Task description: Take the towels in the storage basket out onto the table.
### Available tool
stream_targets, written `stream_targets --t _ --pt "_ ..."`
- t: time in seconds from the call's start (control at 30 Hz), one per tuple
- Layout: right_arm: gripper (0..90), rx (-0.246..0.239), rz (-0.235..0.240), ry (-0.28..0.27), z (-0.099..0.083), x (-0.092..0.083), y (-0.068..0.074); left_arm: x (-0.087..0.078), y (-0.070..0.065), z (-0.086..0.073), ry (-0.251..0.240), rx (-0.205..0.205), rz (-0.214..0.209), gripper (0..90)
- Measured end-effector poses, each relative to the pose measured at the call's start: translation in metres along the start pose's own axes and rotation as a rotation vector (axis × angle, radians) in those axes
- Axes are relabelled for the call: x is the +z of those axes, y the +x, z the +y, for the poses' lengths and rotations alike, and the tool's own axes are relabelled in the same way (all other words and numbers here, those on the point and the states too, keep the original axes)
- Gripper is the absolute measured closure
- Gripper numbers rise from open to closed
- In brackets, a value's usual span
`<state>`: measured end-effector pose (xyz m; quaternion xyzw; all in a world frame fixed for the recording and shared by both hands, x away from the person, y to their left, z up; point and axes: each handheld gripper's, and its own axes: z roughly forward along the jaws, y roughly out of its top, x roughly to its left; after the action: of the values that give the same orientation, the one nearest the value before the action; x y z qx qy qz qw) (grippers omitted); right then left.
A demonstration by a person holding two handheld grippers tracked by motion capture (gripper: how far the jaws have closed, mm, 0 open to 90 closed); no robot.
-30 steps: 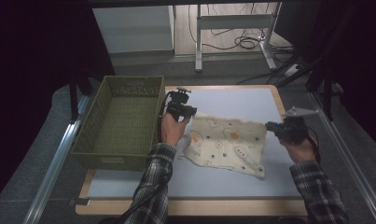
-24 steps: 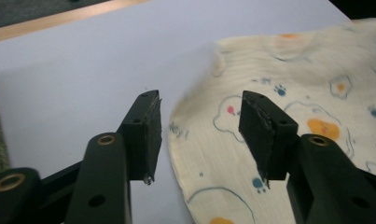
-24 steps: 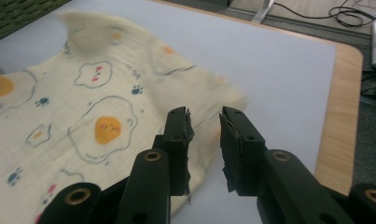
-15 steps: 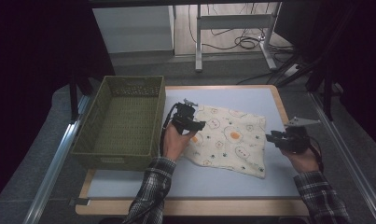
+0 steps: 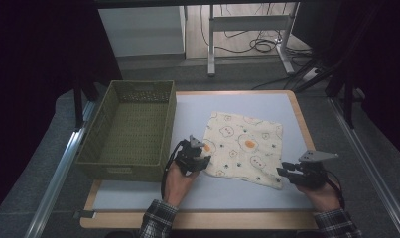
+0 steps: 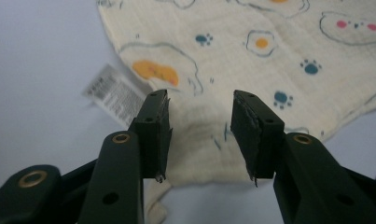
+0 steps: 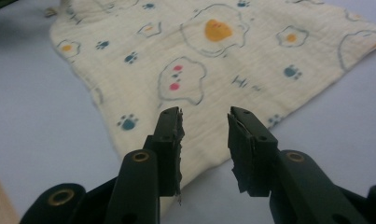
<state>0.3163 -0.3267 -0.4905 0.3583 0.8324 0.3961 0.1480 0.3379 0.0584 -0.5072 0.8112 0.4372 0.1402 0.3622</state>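
— While the cream cloth (image 5: 243, 148) with its fried-egg print lies spread flat at the centre of the high view, on the pale blue mat (image 5: 247, 191), where do the two grippers stand?

— The left gripper (image 5: 203, 162) sits at the cloth's lower-left corner, just right of the green woven basket (image 5: 130, 131) that takes up the left of the frame. The right gripper (image 5: 286, 171) is at the cloth's lower-right corner.

— Does either one have hold of the cloth?

— Neither. In the left gripper view the jaws stand partly apart with the cloth's corner lying between and below them, the pads (image 6: 160, 128) not pressing on it; they have just been closing a little. A white care label (image 6: 112, 93) sticks out from the hem at the left of that view.

— And the right one?

— In the right gripper view its jaws are likewise partly apart over the cloth's edge, nothing pinched between them, having opened a little just before.
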Motion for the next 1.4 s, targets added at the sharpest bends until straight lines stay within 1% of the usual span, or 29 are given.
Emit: stream_targets --t 0.07,0.13,0.2,0.27,0.33,0.37,0.4,0.43,0.47,0.5,0.53,0.57,0.6,0.63,0.67,0.73,0.77,0.87,0.9,0.93,1.07,1.17,1.3,1.4 --pt "64.8 -0.006 0.000 0.001 -0.005 -0.001 0.005 0.000 0.000 -0.007 -0.006 0.009 0.009 57.5" --pt "64.8 -0.013 0.003 0.006 -0.010 -0.001 0.009 0.003 0.001 -0.012 0.000 0.002 0.011 55.7" --pt "64.6 -0.019 0.011 0.012 -0.014 0.001 0.014 0.007 0.004 -0.014 0.007 0.003 0.025 53.3" --pt "63.9 -0.027 0.006 0.018 -0.018 0.003 0.017 0.011 0.007 -0.016 0.016 -0.008 0.016 53.1" --pt "63.2 -0.033 -0.004 0.032 -0.023 0.006 0.020 0.015 0.009 -0.019 0.029 -0.005 0.014 55.4" --pt "63.2 -0.036 -0.006 0.040 -0.025 0.008 0.021 0.016 0.009 -0.021 0.027 0.000 0.015 57.2" --pt "63.5 -0.037 -0.012 0.050 -0.028 0.010 0.022 0.016 0.008 -0.022 0.014 0.000 0.020 59.5" --pt "63.8 -0.042 -0.020 0.063 -0.030 0.012 0.023 0.016 0.008 -0.023 0.011 -0.001 0.019 63.8" --pt "66.3 -0.038 -0.025 0.055 -0.033 0.013 0.023 0.015 0.007 -0.024 0.013 0.004 0.017 69.2" --pt "70.0 -0.026 -0.017 0.050 -0.034 0.012 0.023 0.014 0.007 -0.024 0.013 0.004 0.009 74.6" --pt "77.3 -0.021 -0.008 0.047 -0.034 0.012 0.024 0.014 0.007 -0.024 0.013 0.006 0.001 80.9" --pt "82.8 -0.025 -0.005 0.047 -0.035 0.012 0.024 0.013 0.007 -0.024 0.013 0.009 -0.005 84.2" --pt "85.8 -0.030 0.000 0.049 -0.035 0.011 0.025 0.012 0.007 -0.025 0.015 0.002 -0.016 86.0" --pt "86.4 -0.029 -0.001 0.052 -0.035 0.011 0.026 0.010 0.007 -0.026 0.021 -0.008 -0.041 86.7" --pt "86.6 -0.035 -0.006 0.059 -0.034 0.011 0.027 0.009 0.007 -0.026 0.023 -0.011 -0.052 87.0" --pt "86.6 -0.042 -0.017 0.069 -0.033 0.009 0.027 0.004 0.005 -0.029 0.027 -0.009 -0.061 87.3" --pt "86.6 -0.041 -0.019 0.070 -0.033 0.008 0.027 0.002 0.004 -0.030 0.030 -0.011 -0.071 87.3" --pt "86.4 -0.029 -0.019 0.063 -0.035 0.001 0.026 -0.007 0.000 -0.035 0.037 -0.006 -0.082 87.2" --pt "86.3 -0.025 -0.015 0.060 -0.036 -0.002 0.026 -0.010 -0.002 -0.037 0.035 -0.011 -0.088 87.2" --pt "86.4 -0.023 -0.011 0.059 -0.038 -0.005 0.026 -0.012 -0.004 -0.040 0.037 -0.008 -0.098 87.1" --pt "86.3 -0.040 -0.005 0.058 -0.046 -0.014 0.030 -0.020 -0.014 -0.051 0.050 0.009 -0.113 86.7" --pt "86.3 -0.049 -0.006 0.059 -0.051 -0.020 0.034 -0.026 -0.020 -0.060 0.038 0.016 -0.131 85.8" --pt "86.1 -0.057 -0.011 0.057 -0.056 -0.028 0.039 -0.032 -0.027 -0.070 0.027 0.012 -0.150 85.8" --pt "86.1 -0.056 -0.012 0.058 -0.059 -0.032 0.041 -0.037 -0.034 -0.075 0.034 0.032 -0.162 86.0"
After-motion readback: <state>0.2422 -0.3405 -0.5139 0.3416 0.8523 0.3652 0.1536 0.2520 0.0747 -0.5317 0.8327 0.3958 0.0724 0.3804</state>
